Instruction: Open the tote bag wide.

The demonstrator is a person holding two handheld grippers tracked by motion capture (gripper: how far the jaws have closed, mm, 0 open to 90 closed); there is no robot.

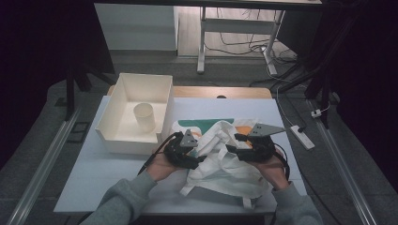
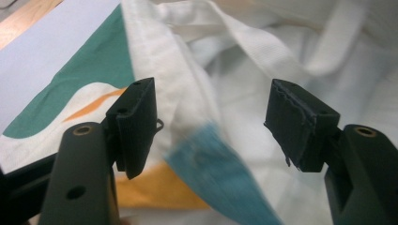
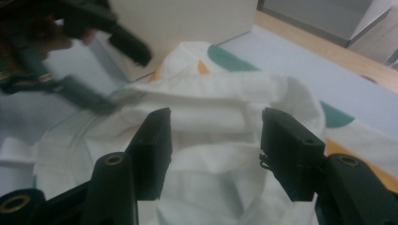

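Both jaws parted, nothing held. Left gripper (image 1: 195, 151) and right gripper (image 1: 239, 146) hover just over the crumpled cloth tote bag (image 1: 220, 159), which lies mid-surface (image 1: 94, 173), just beside the white bin (image 1: 119, 101) holding a paper cup (image 1: 144, 117). Risks: a pinch catches only a strap or one fabric layer, so the bag mouth collapses; dragging cloth could nudge the bin.

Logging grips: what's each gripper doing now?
Left gripper: open over the white cloth tote bag, holding nothing.
Right gripper: open, holding nothing.
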